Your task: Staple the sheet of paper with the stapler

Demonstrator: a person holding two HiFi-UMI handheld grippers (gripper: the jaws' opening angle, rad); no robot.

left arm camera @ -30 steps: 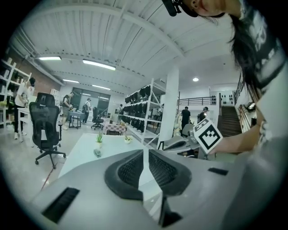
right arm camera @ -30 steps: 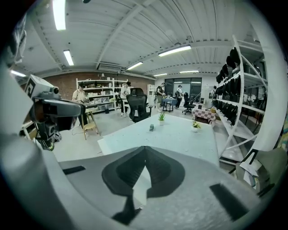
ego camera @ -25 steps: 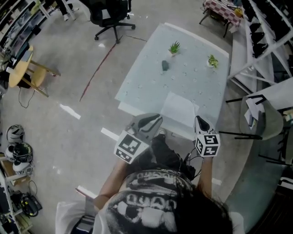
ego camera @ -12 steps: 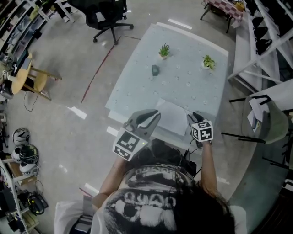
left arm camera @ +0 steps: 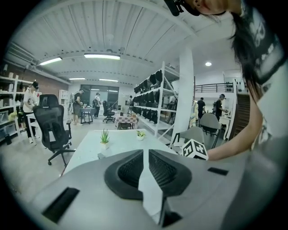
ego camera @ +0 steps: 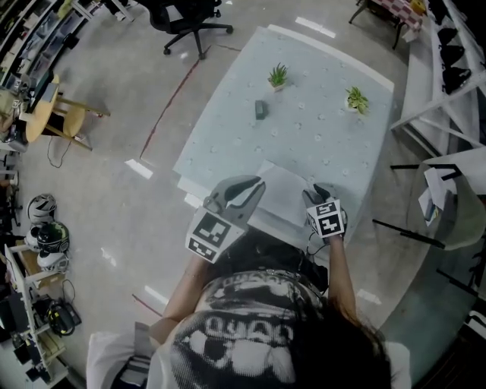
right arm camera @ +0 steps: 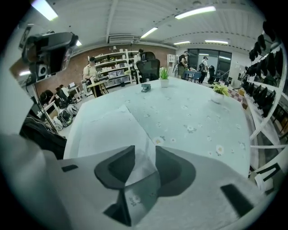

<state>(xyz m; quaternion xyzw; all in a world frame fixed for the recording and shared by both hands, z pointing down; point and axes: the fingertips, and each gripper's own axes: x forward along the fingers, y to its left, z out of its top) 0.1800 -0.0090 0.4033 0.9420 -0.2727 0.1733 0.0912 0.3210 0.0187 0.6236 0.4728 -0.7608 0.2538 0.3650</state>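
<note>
A white sheet of paper (ego camera: 282,194) lies flat at the table's near edge. A small dark stapler (ego camera: 260,109) stands far up the table, well away from both grippers, and shows again as the stapler (right arm camera: 145,88). My right gripper (ego camera: 319,199) is low over the sheet's near right corner. Its jaws are opening; the paper's corner (right arm camera: 142,167) lies between them and the pads do not press on it. My left gripper (ego camera: 244,193) hovers over the sheet's near left edge. In its own view the left gripper (left arm camera: 149,152) shows only a thin slit between its jaws, with nothing held.
Two small potted plants (ego camera: 278,76) (ego camera: 355,99) stand at the far end of the pale table (ego camera: 228,129). A black office chair (ego camera: 187,19) is beyond the table on the left. Metal shelving (ego camera: 444,68) and a grey chair (ego camera: 456,201) are to the right.
My right gripper has come down to the table's near edge and its jaws have parted. The sheet now lies flat there. My left gripper has shifted slightly toward the sheet's left edge.
</note>
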